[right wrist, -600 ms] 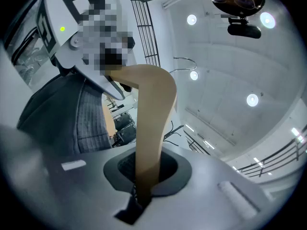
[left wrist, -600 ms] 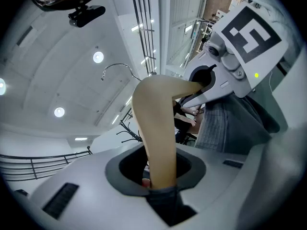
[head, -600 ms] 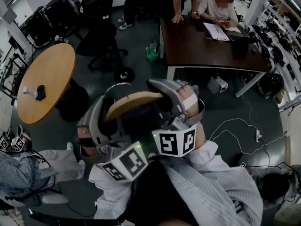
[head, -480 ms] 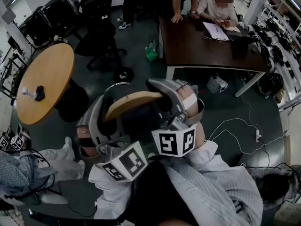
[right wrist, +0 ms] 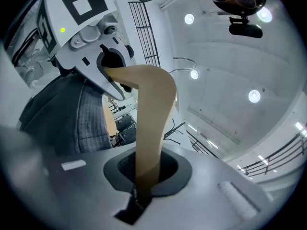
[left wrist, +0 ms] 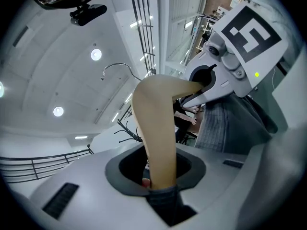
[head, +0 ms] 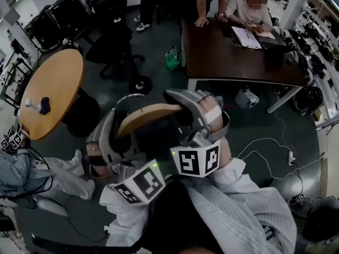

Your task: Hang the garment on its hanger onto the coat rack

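Note:
A curved wooden hanger (head: 151,112) with a thin metal hook (head: 130,97) is held level between my two grippers in the head view. A dark grey garment (head: 159,137) hangs beneath it. My left gripper (head: 123,130) is shut on the hanger's left end, with a fold of dark cloth caught at its jaws. My right gripper (head: 184,110) is shut on the right end. In the left gripper view the hanger arm (left wrist: 156,128) runs from my jaws (left wrist: 160,188) to the right gripper (left wrist: 230,56). The right gripper view shows the hanger arm (right wrist: 151,123) from the other end, with the hook (right wrist: 184,61) above it.
Dark curved prongs (left wrist: 125,128), perhaps the coat rack, stand beyond the hanger. Below are a round wooden table (head: 50,91), a dark desk (head: 233,52) with seated people, an office chair (head: 114,41), floor cables (head: 265,142) and a person (head: 21,168) at the left.
Both grippers and the hanger keep their place. The view has shifted slightly, and the person at the lower left has slid toward the left edge.

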A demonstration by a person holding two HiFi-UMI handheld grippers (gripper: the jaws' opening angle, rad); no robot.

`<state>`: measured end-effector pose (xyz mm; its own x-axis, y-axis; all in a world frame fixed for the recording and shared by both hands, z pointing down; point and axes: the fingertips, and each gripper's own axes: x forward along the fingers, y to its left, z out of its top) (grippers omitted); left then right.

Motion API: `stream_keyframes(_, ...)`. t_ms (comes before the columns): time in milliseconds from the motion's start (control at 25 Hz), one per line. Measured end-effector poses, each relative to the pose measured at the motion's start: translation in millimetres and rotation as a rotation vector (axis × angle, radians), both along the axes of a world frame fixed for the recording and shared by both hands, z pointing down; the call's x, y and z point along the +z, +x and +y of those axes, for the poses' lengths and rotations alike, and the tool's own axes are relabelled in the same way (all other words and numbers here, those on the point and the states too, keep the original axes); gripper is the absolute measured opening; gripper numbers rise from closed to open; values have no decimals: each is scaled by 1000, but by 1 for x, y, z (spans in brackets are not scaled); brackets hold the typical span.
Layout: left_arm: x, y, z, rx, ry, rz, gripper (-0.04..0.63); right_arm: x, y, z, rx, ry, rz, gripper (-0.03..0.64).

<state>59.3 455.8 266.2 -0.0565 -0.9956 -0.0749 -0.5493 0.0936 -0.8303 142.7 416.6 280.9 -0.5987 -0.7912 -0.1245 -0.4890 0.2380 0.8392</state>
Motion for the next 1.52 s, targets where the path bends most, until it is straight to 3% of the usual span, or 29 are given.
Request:
stream_keyframes(320, 3, 26, -26, -22, -13, 36, 95, 3, 26, -27, -35, -21, 14, 9)
stream_keyframes(600, 19, 21, -82, -17, -47, 44, 95, 17, 20, -82, -38, -41, 28, 9)
stream_keyframes(960, 35, -47, -205, 14, -97, 14, 95, 36, -47, -203, 0, -91, 21, 11)
stream_keyframes(1200, 30, -97, -275, 61, -81, 8, 95, 31, -95, -270, 38, -79, 6, 11)
stream_keyframes(1520, 40, -137, -372, 57, -96, 27, 95, 43, -135, -366, 39, -115, 2, 11)
